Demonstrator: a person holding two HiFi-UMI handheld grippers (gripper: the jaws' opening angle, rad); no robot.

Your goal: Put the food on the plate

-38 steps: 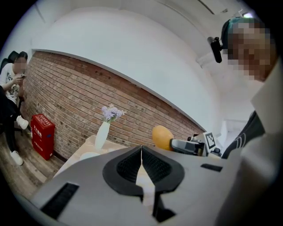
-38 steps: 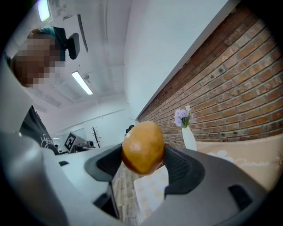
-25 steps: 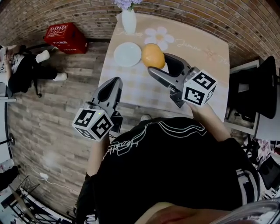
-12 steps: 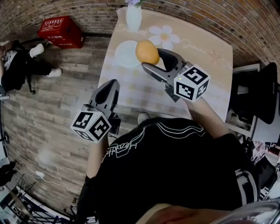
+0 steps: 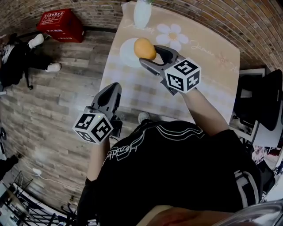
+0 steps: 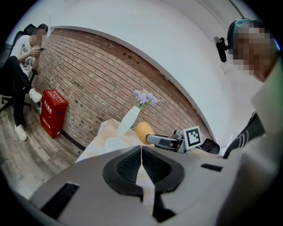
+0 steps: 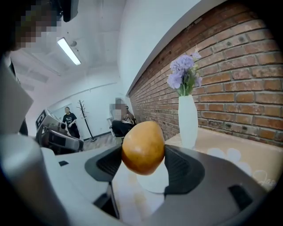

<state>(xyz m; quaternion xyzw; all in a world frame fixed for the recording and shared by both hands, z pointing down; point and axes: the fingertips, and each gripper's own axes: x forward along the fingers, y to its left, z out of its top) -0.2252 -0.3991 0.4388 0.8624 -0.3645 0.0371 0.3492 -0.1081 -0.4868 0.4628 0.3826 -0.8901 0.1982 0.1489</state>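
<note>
Fruit (image 5: 144, 48) shifted over plate (image 5: 126, 53) | beige table (image 5: 212, 62) | brick wall (image 5: 221, 17), plank floor (image 5: 53, 110)

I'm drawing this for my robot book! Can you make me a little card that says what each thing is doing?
Food: round orange-yellow piece, held in the air
Right gripper: fingers shut on the food
Left gripper: fingers together, empty, away from the plate
Plate: white, bare, on the table below the food
Vase: white, purple flowers, behind the plate
Job: food not yet on the plate
</note>
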